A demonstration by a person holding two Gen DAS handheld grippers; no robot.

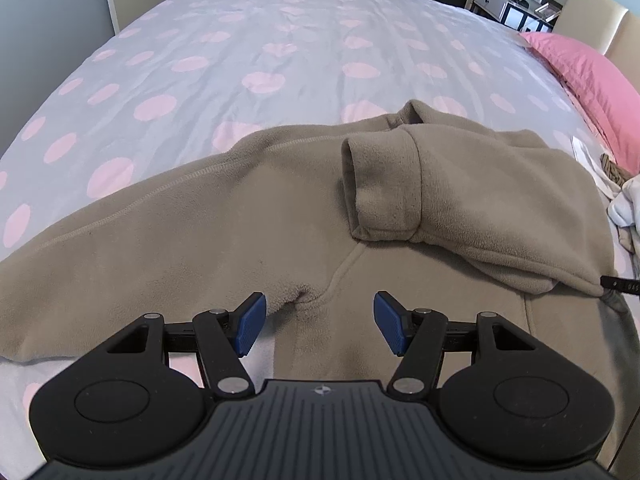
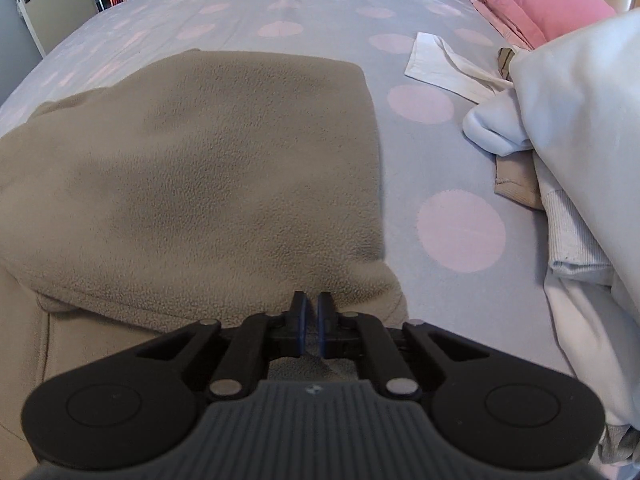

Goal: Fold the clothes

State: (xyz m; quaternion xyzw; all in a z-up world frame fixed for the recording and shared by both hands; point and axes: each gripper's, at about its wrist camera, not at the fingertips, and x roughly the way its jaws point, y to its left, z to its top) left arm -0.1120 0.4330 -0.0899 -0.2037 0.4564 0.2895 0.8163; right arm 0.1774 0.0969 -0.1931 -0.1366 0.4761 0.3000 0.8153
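Observation:
A taupe fleece sweater (image 1: pixel 208 248) lies spread on the bed. One sleeve is folded across its body, the cuff (image 1: pixel 380 188) pointing left. My left gripper (image 1: pixel 320 320) is open and hovers low over the sweater near its armpit seam, holding nothing. In the right wrist view the folded part of the sweater (image 2: pixel 208 168) fills the left half. My right gripper (image 2: pixel 312 312) has its jaws almost together at the near right corner of that fold; whether fleece is pinched between them is not visible.
The bed has a grey cover with pink dots (image 1: pixel 200 60). A pink pillow (image 1: pixel 592 76) lies at the right edge. A heap of white and beige clothes (image 2: pixel 568 160) lies right of the sweater, with a white cloth (image 2: pixel 440 64) behind it.

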